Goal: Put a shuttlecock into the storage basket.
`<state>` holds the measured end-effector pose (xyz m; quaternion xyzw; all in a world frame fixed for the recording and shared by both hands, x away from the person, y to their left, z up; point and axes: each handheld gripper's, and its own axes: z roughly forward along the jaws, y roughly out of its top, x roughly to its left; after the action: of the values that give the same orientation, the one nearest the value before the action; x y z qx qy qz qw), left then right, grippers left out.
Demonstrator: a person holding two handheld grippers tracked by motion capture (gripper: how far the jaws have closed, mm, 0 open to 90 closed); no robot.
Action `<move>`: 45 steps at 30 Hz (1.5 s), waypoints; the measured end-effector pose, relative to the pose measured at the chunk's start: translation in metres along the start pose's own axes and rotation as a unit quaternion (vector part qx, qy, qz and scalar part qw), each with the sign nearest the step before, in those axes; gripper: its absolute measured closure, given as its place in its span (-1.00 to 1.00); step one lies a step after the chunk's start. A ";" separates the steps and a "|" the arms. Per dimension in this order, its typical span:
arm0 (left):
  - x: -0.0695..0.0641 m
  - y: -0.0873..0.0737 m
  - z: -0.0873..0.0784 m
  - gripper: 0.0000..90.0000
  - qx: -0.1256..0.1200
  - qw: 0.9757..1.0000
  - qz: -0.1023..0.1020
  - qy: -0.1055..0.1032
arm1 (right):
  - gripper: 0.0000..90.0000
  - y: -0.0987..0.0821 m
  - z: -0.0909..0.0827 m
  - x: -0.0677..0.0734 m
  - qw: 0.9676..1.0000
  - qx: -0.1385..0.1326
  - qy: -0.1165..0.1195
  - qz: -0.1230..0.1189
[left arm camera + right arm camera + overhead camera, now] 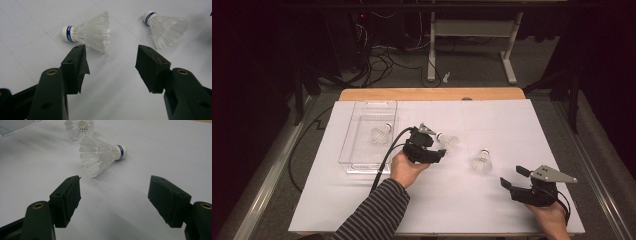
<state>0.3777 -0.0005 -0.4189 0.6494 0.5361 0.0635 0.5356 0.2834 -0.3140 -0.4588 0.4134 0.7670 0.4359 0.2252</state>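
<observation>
Three white feather shuttlecocks with blue-banded cork heads are in sight. One lies inside the clear plastic tray, the tray shuttlecock. A second shuttlecock lies on its side just beyond my left gripper, whose jaws stand open with nothing between them. The third shuttlecock lies mid-table, ahead of my right gripper, which is open and empty near the front right.
The table is covered by a white sheet with a wooden edge at the back. The tray stands at the left. A black cable trails from the left gripper. Beyond the table are a dark floor, cables and a desk frame.
</observation>
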 end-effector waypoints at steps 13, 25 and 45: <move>-0.002 0.007 0.011 0.03 0.015 1.000 0.002 0.011 | -0.40 0.000 0.001 0.000 1.000 0.000 0.002 -0.003; -0.004 0.014 0.024 0.06 0.022 0.999 0.002 0.023 | -0.40 0.000 0.001 0.000 1.000 0.001 0.003 -0.003; -0.010 0.026 0.042 0.10 0.033 0.999 0.016 0.036 | -0.40 0.000 0.001 0.000 1.000 0.004 0.005 -0.002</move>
<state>0.4177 -0.0301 -0.4115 0.6725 0.5462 0.0777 0.4934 0.2841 -0.3130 -0.4596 0.4103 0.7706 0.4347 0.2209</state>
